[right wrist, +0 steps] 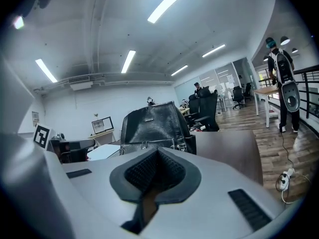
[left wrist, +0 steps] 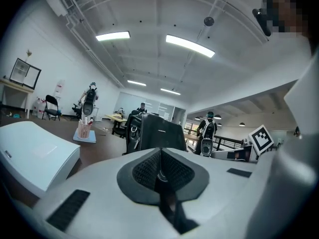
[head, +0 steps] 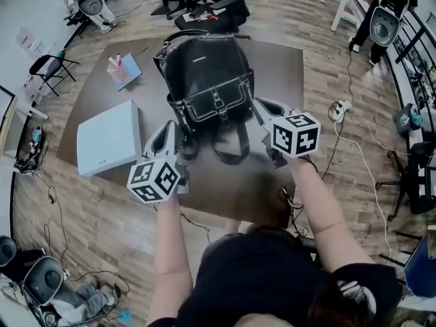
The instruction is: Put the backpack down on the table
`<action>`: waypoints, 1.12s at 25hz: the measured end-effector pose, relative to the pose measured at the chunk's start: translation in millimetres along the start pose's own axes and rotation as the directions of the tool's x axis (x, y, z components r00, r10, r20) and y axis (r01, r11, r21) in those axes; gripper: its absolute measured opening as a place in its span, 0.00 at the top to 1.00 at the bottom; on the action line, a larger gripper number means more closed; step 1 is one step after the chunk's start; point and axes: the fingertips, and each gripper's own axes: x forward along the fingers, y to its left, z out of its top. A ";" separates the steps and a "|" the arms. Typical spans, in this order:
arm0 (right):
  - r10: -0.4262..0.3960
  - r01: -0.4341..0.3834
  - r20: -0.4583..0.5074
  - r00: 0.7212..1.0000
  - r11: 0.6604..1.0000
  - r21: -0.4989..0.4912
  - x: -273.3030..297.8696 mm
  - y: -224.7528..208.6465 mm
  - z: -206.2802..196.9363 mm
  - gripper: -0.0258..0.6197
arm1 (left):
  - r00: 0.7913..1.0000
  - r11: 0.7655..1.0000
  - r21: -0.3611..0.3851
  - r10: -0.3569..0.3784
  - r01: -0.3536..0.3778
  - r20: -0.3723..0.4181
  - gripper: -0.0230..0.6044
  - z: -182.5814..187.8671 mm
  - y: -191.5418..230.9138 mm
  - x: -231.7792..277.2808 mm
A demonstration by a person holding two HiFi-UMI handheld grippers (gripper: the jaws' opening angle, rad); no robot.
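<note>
A black leather backpack (head: 208, 80) stands upright on the brown table (head: 279, 73), its shoulder straps hanging in a loop toward me. My left gripper (head: 178, 131) sits by the bag's lower left corner and my right gripper (head: 259, 107) by its lower right corner. Both are apart from the bag. In the left gripper view the pads of the left gripper (left wrist: 160, 159) meet, with the backpack (left wrist: 154, 133) standing beyond them. The right gripper (right wrist: 157, 159) is shut the same way, facing the backpack (right wrist: 154, 126). I see nothing held between either pair of pads.
A white box (head: 109, 138) lies on the table's left part. A pink pen basket (head: 120, 67) on a blue notebook stands at the far left corner. Office chairs (head: 211, 5) crowd the far edge. A power strip (head: 338, 107) and cables lie on the floor at right.
</note>
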 end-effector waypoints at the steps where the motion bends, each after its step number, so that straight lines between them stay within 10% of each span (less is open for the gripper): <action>1: 0.001 -0.001 -0.005 1.000 1.000 0.008 -1.7 0.5 -4.0 0.93 | 1.000 1.000 -0.006 0.005 -0.005 -0.005 0.91 -4.0 -0.5 -1.5; 28: -0.006 0.009 -0.017 1.000 0.991 0.135 -39.0 7.9 -35.9 0.93 | 0.999 0.996 -0.087 0.030 -0.032 -0.025 0.92 -29.3 -1.8 -41.7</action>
